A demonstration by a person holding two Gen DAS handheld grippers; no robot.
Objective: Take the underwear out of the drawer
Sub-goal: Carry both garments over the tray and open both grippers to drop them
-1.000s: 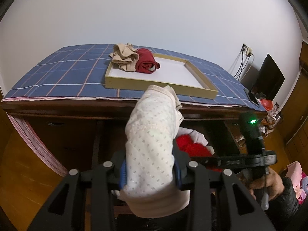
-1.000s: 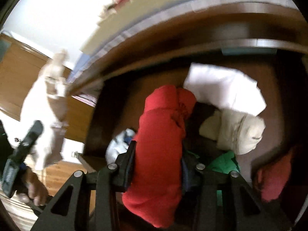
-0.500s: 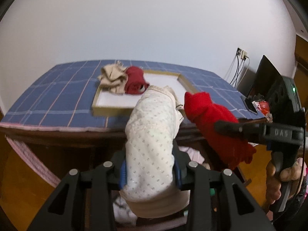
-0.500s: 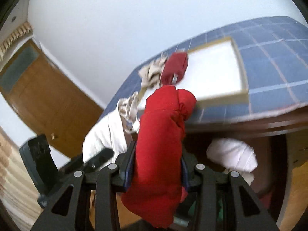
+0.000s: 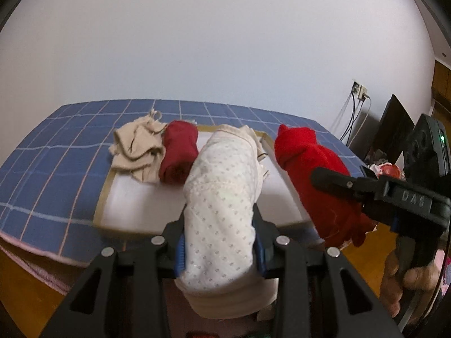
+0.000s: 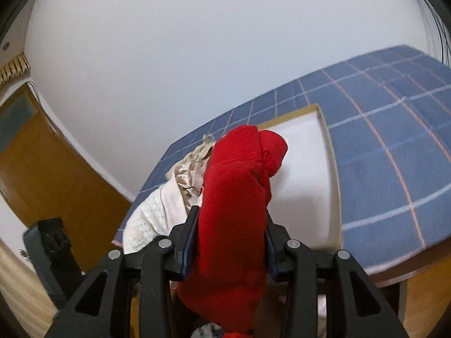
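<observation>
Left wrist view: left tool [image 5: 220, 242] clamps white dotted underwear [image 5: 222, 197], right tool [image 6: 229, 250] clamps red underwear [image 6: 236, 202], both apparently above the tray [image 5: 103, 205] on the worktop [image 5: 56, 140].

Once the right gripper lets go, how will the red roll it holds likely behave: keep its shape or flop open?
The red roll is soft cloth: it bulges past the right gripper and its loose end sags, so it will probably slump. Likely light. It seems unlikely to roll far in the tray.

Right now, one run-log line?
left tool: shut on white dotted underwear | right tool: shut on red underwear | both above tray
</observation>
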